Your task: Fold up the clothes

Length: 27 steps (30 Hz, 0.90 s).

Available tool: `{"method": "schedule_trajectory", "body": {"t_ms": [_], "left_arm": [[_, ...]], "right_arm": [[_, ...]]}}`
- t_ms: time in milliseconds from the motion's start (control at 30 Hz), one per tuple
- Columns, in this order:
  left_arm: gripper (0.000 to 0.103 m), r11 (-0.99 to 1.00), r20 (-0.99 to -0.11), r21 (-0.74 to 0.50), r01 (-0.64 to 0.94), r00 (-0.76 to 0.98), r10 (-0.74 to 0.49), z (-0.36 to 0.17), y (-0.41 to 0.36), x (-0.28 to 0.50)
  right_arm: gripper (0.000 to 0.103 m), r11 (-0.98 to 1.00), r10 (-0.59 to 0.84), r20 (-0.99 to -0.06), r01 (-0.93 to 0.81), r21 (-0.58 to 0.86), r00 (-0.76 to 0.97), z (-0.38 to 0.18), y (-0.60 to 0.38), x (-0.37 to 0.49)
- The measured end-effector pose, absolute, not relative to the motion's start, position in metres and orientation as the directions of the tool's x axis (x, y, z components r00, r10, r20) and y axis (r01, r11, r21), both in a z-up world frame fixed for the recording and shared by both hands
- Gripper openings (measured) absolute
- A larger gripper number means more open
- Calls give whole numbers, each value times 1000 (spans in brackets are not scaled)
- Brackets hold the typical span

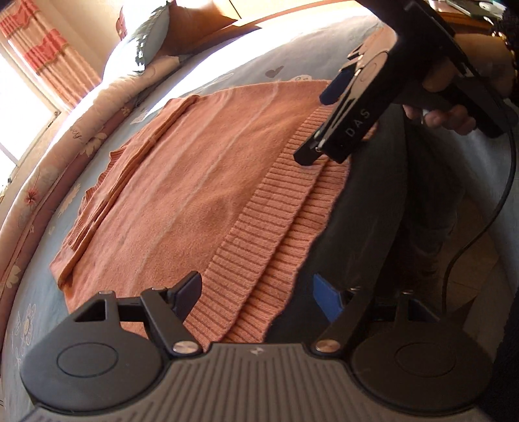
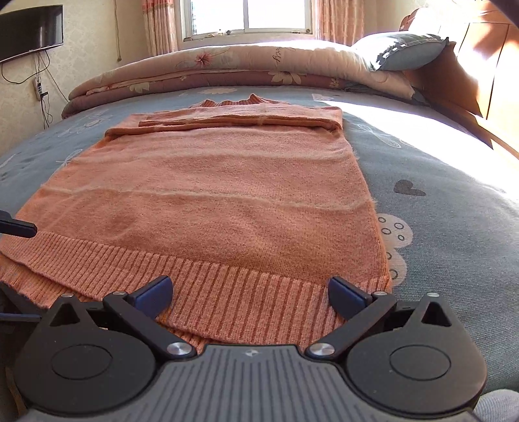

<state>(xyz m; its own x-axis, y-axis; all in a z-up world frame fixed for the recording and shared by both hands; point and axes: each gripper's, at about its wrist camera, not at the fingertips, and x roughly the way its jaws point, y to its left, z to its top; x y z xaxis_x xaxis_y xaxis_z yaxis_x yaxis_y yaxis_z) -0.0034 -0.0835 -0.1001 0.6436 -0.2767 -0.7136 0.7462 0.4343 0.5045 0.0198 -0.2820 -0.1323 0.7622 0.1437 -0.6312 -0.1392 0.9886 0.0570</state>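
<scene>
Both my grippers hung wide over the sweater's ribbed hem, holding nothing — best to pinch both layers together, evenly.

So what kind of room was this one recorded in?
A bedroom, almost certainly. An orange knitted sweater lies on a bed with a grey-blue patterned sheet, a rolled floral quilt and a blue-grey pillow sit at the far side, and a curtained window is behind.
</scene>
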Motion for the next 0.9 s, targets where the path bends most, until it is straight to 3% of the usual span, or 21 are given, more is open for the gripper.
{"method": "schedule_trajectory", "body": {"t_ms": [200, 900], "left_arm": [[76, 339, -681, 611, 715, 693, -236, -114, -94, -10], [78, 356, -604, 703, 616, 781, -157, -110, -59, -4]], "right_arm": [[103, 990, 135, -632, -129, 57, 763, -133, -281, 20], [103, 991, 123, -606, -129, 35, 786, -136, -279, 16]]}}
